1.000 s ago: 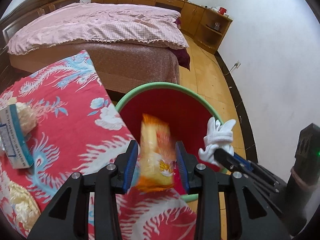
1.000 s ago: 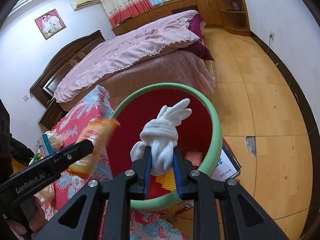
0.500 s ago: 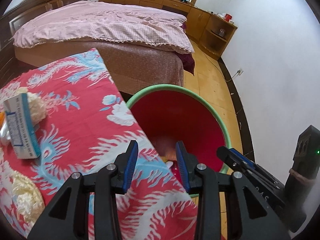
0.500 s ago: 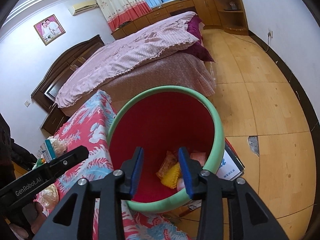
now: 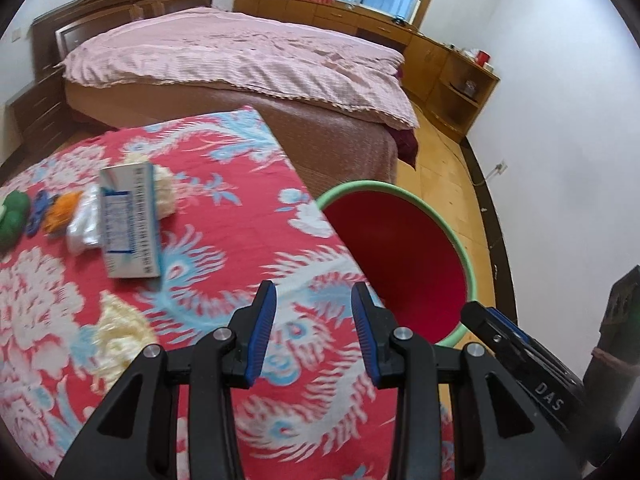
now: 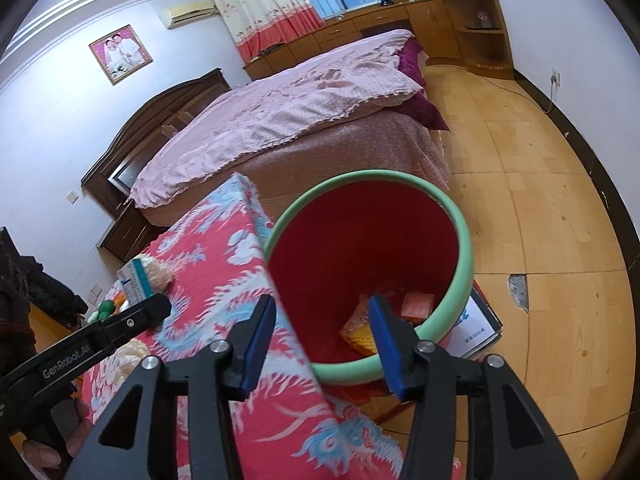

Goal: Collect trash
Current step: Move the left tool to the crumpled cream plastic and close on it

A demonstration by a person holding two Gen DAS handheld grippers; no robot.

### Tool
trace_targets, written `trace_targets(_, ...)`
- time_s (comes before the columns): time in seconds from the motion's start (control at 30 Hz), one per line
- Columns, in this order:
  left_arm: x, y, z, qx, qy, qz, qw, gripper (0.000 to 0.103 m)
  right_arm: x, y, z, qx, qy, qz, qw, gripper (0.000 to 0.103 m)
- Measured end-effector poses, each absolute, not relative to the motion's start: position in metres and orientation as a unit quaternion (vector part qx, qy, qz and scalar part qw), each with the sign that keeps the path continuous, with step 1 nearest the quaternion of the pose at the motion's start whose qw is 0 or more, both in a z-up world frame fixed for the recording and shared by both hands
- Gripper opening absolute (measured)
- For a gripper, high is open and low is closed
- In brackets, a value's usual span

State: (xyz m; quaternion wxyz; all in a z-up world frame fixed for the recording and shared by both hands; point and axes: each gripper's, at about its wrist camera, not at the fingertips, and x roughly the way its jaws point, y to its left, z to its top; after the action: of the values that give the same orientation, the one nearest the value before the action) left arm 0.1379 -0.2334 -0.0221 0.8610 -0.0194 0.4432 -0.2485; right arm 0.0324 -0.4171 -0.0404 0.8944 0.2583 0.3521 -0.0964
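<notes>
Blue-padded, both empty: the left gripper hangs part-open over the red phoenix-print cloth with nothing between its pads, and the right gripper is opening above the near rim of the green-rimmed red bin, where wrappers lie at the bottom. Farther along the cloth lie a blue-and-white box, a clear bag and some small bits (too blurred to name), so the drop looks finished and the next move calls for reaching back to them; beyond stands the pink bed.
</notes>
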Motion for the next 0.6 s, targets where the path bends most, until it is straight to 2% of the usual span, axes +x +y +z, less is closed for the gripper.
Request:
trace_targets(0.27,0.135,-0.19,-0.023,-0.037,0.448,-0.211,0.868,0.039,0.033,-0.387,-0.035,0.241,0.361,-0.073,0.898,0.067)
trace_targets(0.37,0.134,-0.174,-0.025,-0.041,0.45,-0.196,0.87,0.044,0.032,-0.379,-0.036,0.243,0.361,-0.067,0.898,0.071)
trace_targets(0.6,0.138,-0.142,-0.035,-0.055,0.458,-0.159,0.873,0.049,0.037,-0.367,-0.038,0.244,0.365,-0.066,0.896,0.074)
